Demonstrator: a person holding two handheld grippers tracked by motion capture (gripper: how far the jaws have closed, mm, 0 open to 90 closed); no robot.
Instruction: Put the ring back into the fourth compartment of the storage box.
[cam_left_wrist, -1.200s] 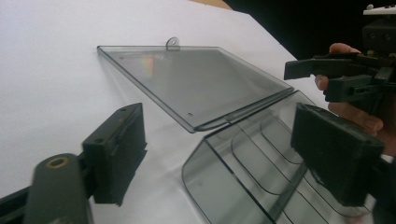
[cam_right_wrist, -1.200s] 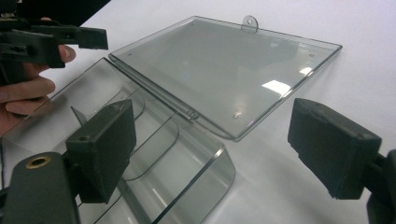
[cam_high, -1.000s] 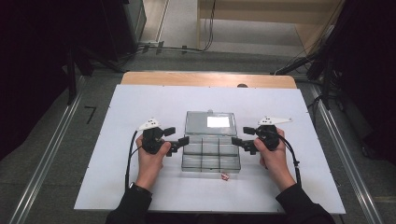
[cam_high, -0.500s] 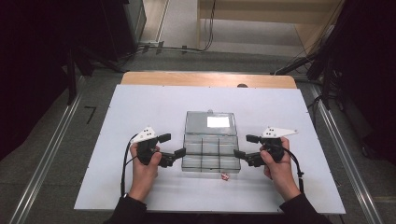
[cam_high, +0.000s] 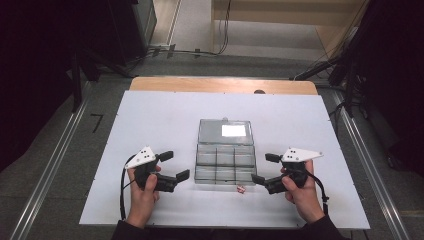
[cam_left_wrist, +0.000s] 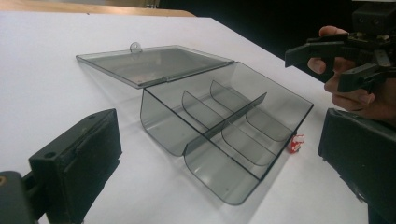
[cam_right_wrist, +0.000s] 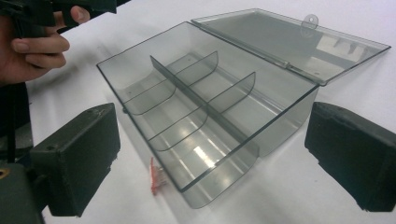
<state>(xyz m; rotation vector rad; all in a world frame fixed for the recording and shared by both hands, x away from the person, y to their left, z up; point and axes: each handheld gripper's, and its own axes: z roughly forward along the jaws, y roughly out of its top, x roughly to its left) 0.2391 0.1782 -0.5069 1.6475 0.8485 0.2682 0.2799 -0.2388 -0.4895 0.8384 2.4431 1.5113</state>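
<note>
High view: clear compartment box (cam_high: 225, 165) near the middle of the white table (cam_high: 150, 130), lid (cam_high: 224, 131) flung open flat on the far side, tray toward the person. Long axis of the tray across the table, from one hand to the other. Left gripper (cam_high: 175, 166) just off the tray's left end, right gripper (cam_high: 261, 169) just off its right end, both pointing inward, each about equally near. Jaws of both spread wide after just opening, nothing between them, no contact with the box. Tiny red-and-white piece (cam_high: 241, 189) on the table just in front of the tray's near right corner, closer to the right gripper.

Left gripper view: box (cam_left_wrist: 224, 126) ahead, between the 2 black jaws but beyond their tips, jaws far apart and empty. Smoky transparent plastic, rounded front wall, 1 long divider and short cross dividers making 6 cells, all seemingly empty. Red piece (cam_left_wrist: 295, 143) beside the far corner, other hand's gripper (cam_left_wrist: 350, 60) beyond.

Right gripper view: same box (cam_right_wrist: 205, 107) ahead, within the spread of the open, empty jaws, lid (cam_right_wrist: 299, 42) with a small hang tab lying back. Red piece (cam_right_wrist: 156, 179) touching or nearly touching the near wall; cannot tell which. Likely next: a reach to that piece by the right gripper.
</note>
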